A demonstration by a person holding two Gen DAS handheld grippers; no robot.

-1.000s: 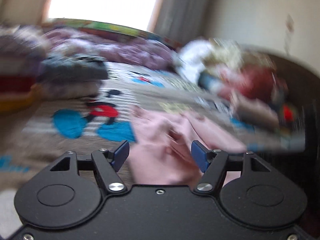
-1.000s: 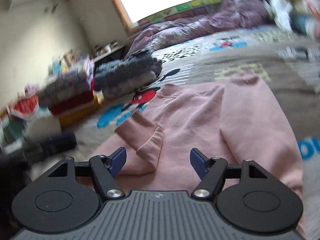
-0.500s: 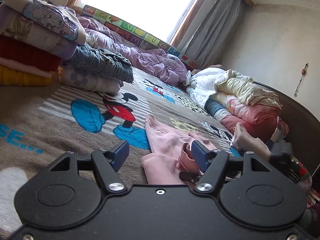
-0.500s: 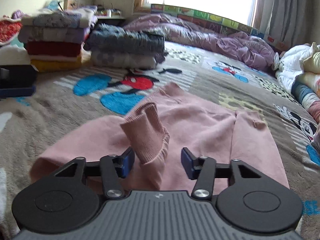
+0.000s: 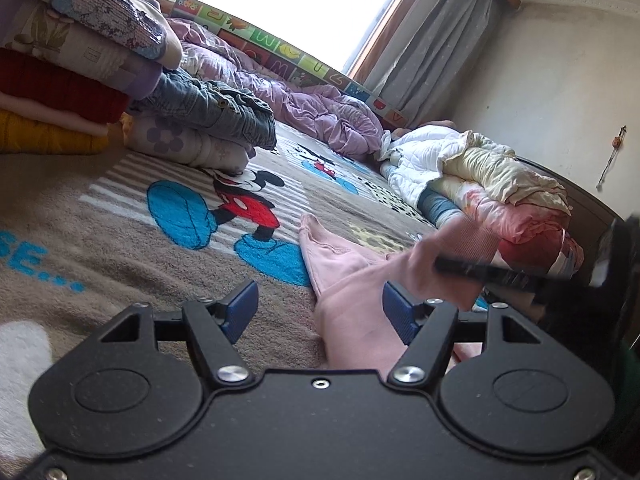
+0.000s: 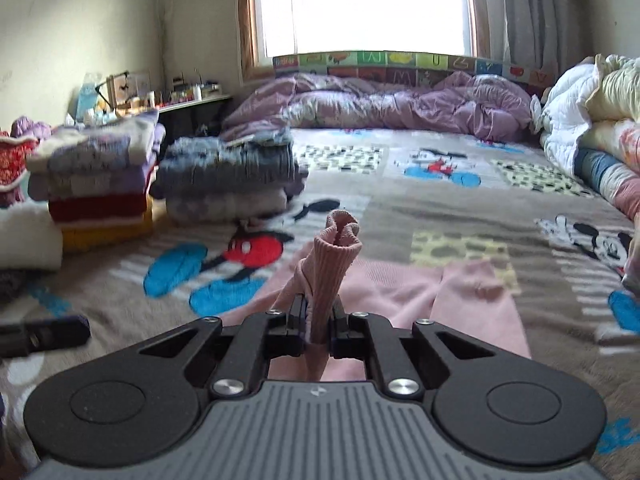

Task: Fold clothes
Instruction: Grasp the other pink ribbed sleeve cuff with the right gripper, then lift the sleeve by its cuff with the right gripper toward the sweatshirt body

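A pink sweatshirt lies spread on the cartoon-print blanket. My right gripper is shut on its ribbed sleeve cuff, which stands up between the jaws. In the left wrist view my left gripper is open and empty, low over the near edge of the pink sweatshirt. The right gripper shows there at the right, holding the lifted sleeve.
Stacks of folded clothes and folded jeans stand at the left. A purple quilt lies under the window. A heap of bedding is at the right. The left gripper's tip shows at the left edge.
My right gripper has closed on the sleeve cuff and lifted it off the sweatshirt. My left gripper has stayed open and moved a little closer to the garment's edge.
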